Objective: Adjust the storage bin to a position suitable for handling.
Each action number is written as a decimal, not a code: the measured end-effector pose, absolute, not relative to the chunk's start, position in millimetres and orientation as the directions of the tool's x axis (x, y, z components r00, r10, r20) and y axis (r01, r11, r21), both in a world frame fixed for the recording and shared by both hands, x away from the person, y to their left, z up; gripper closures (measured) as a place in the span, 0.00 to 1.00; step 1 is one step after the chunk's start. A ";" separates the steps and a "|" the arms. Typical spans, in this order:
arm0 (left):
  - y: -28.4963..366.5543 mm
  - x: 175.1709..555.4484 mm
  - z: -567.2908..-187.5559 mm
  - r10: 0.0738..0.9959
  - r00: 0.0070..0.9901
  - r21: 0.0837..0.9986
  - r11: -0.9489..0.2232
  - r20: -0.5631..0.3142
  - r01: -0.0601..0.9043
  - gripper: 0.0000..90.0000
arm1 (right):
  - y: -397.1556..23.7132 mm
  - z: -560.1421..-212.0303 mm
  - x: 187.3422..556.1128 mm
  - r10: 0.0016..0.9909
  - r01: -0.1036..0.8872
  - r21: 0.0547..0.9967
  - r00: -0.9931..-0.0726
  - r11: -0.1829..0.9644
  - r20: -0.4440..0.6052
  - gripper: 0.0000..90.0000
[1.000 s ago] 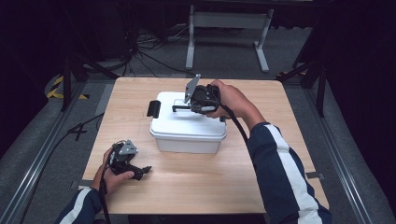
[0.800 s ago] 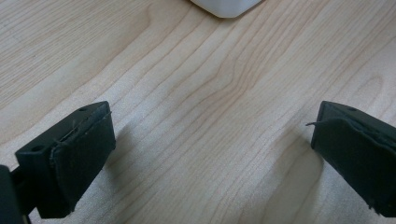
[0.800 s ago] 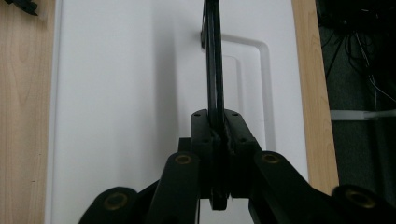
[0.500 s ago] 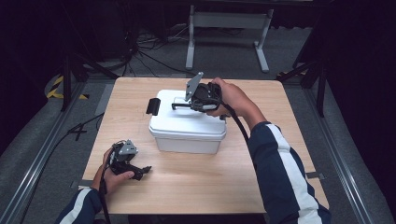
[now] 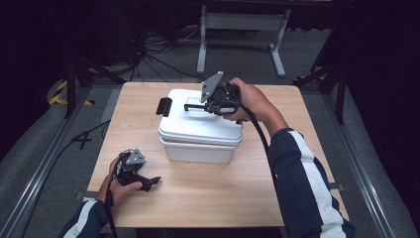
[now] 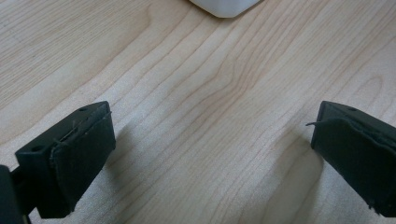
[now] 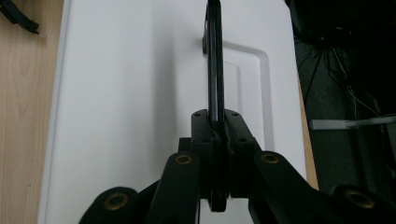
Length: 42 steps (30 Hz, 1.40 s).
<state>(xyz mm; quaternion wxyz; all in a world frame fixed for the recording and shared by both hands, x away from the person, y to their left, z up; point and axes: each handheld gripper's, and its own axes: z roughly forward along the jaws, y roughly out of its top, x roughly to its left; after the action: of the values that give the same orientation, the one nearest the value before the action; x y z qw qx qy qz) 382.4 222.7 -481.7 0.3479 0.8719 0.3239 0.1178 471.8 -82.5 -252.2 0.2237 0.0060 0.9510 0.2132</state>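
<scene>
Right gripper (image 7: pixel 215 122) is clamped on the raised black handle (image 7: pixel 214 60) of the white lidded box (image 5: pixel 198 130), mid-table. Left gripper (image 5: pixel 148 182) rests on the wooden table (image 5: pixel 208 198) near its front-left corner, jaws spread, empty. Grasp looks done; the lid is still seated, so lifting remains.

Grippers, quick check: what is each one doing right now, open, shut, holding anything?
Left gripper: tongs open, nothing between them, low over the table.
Right gripper: tongs shut on the black handle of the white box.
</scene>
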 end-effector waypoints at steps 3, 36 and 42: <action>222.7 382.5 -481.7 0.646 0.763 0.683 -0.548 -0.020 0.482 0.00 | -85.5 -249.4 471.7 0.101 -0.093 0.410 -0.898 0.907 -0.429 0.94; 222.5 382.3 -482.0 0.649 0.761 0.686 -0.545 -0.020 0.483 0.00 | -205.9 -226.4 457.2 0.286 0.047 0.469 -0.845 0.882 -0.452 0.94; 222.5 382.3 -482.1 0.649 0.761 0.686 -0.545 -0.020 0.482 0.00 | -234.4 -227.0 453.4 0.333 0.091 0.481 -0.831 0.872 -0.446 0.94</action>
<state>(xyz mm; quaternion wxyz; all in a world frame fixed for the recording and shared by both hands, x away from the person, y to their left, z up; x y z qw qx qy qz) 382.3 222.5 -482.1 0.3496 0.8707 0.3248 0.1192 453.4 -234.4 -227.0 0.2672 0.1140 0.9299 0.2257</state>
